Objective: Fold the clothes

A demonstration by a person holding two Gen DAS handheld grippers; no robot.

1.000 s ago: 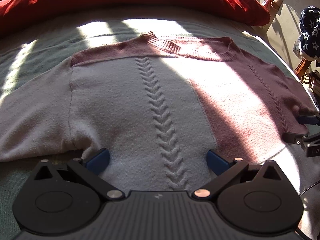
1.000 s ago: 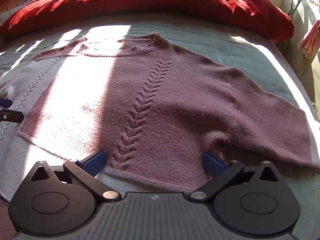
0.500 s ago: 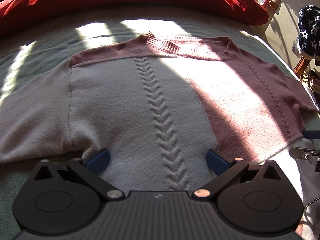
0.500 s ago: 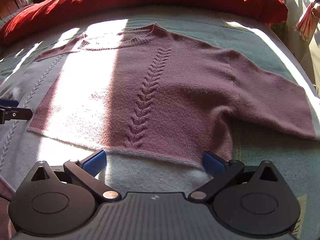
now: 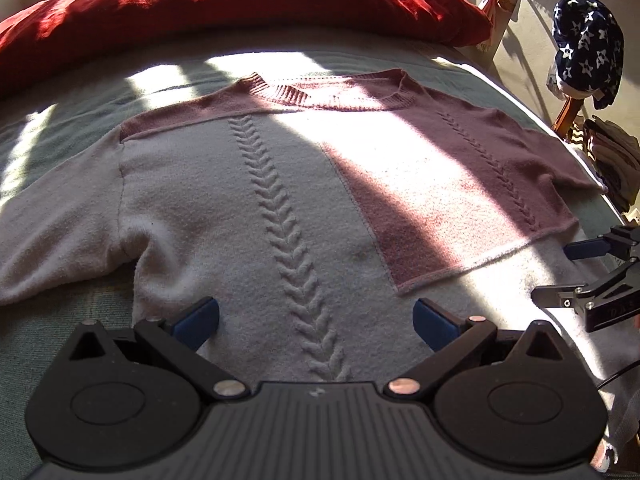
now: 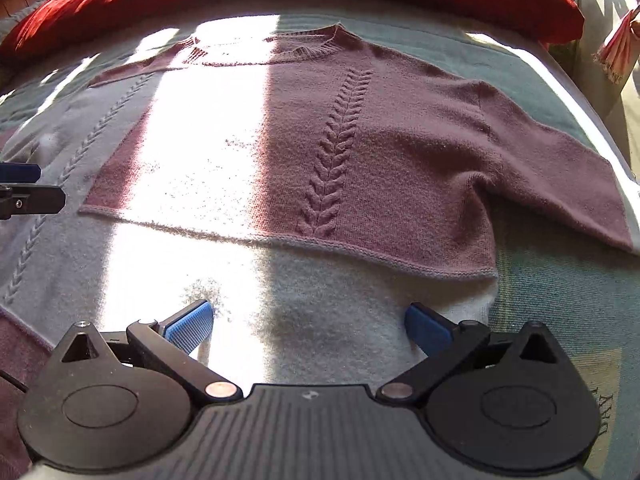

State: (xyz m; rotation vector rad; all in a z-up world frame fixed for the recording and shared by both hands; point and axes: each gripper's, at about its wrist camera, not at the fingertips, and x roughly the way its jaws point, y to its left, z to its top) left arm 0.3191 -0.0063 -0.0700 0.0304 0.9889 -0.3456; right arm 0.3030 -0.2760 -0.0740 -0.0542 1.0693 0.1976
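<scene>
A knit sweater lies flat, front up, on the bed, with a pale grey body and a mauve panel, each carrying a braided cable. My left gripper hovers open over the pale lower part near the cable, its blue pads wide apart and empty. My right gripper is open too, above the pale band below the mauve hem. Each gripper shows in the other's view: the right gripper at the right edge, the left gripper at the left edge.
A red duvet bunches along the head of the bed. Green-grey bedcover surrounds the sweater. Beyond the bed's right edge a navy star-print garment hangs over a wooden chair, with a pile of clothes below it.
Both grippers have drawn back toward the near edge, staying open. The mauve hem now sits well ahead of the right gripper, and more of the pale lower part shows.
</scene>
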